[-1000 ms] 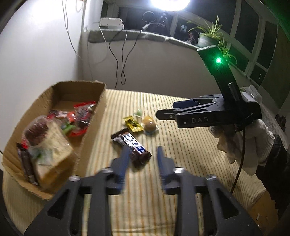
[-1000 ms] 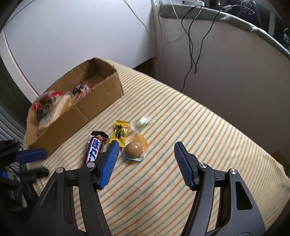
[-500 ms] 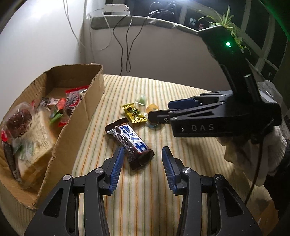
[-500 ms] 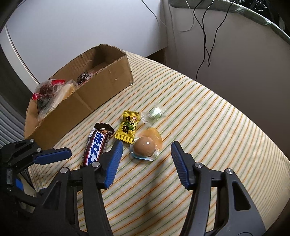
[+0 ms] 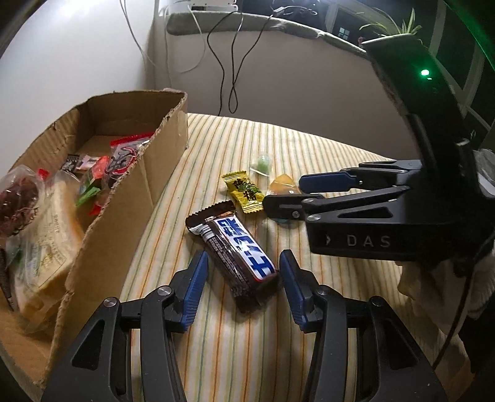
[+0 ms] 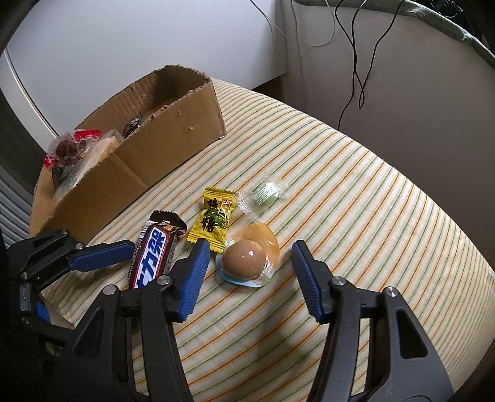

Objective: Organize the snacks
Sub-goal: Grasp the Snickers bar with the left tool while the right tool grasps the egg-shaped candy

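Four loose snacks [image 6: 244, 263], one box [image 6: 173, 145]

A striped tablecloth [image 6: 355, 191] meets white walls [image 5: 77, 55]; black cables [image 5: 229, 62] hang from the ledge [image 5: 278, 27]

Your striped tablecloth [image 6: 355, 191] carries a cardboard box [image 6: 173, 136]. Beside the box lie a chocolate bar [image 5: 235, 250], yellow candy [image 6: 215, 218], packaged egg [image 6: 247, 258] and green sweet [image 6: 266, 193].
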Motion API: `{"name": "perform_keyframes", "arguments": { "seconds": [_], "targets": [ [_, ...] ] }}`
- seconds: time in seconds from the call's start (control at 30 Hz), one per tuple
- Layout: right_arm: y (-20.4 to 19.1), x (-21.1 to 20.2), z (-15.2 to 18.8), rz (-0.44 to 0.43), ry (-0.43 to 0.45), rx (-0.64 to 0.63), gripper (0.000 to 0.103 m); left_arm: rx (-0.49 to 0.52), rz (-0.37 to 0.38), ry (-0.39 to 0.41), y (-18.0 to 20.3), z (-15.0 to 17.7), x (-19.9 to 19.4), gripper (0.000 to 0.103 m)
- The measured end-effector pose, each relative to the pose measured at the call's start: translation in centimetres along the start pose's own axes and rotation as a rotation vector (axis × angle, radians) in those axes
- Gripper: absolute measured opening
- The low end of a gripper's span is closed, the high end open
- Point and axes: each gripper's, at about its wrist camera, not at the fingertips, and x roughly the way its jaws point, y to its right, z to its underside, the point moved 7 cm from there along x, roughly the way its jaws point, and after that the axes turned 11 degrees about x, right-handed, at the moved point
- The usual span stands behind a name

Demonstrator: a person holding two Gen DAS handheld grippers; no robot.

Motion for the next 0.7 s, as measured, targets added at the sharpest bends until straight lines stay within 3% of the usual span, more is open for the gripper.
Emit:
{"name": "perform_keyframes", "arguments": {
  "seconds": [0.1,0.17,0.37,0.5,0.7],
  "targets": [
    [0.0,0.2,-0.1,0.043,-0.002,-0.022,0.04,-0.001,-0.002,-0.006,0.1,-0.1,0.5,0.047],
    [0.2,0.1,-0.1,0.047,-0.007,-0.028,0.037,0.004,-0.011,-0.009,0.2,-0.2,0.9,0.047],
    [0.9,-0.3,0.2,0.057,-0.007,-0.022,0.037,0.02,-0.021,-0.012,0.1,-0.7,1.5,0.047],
    [1.2,-0.4,0.2,0.061,-0.006,-0.013,0.037,0.017,-0.027,-0.002,0.0,-0.6,1.8,0.028],
    [1.5,-0.8,0.5,0.066,0.001,0.004,0.036,0.013,-0.01,0.007,-0.1,-0.7,1.8,0.027]
  ]
}}
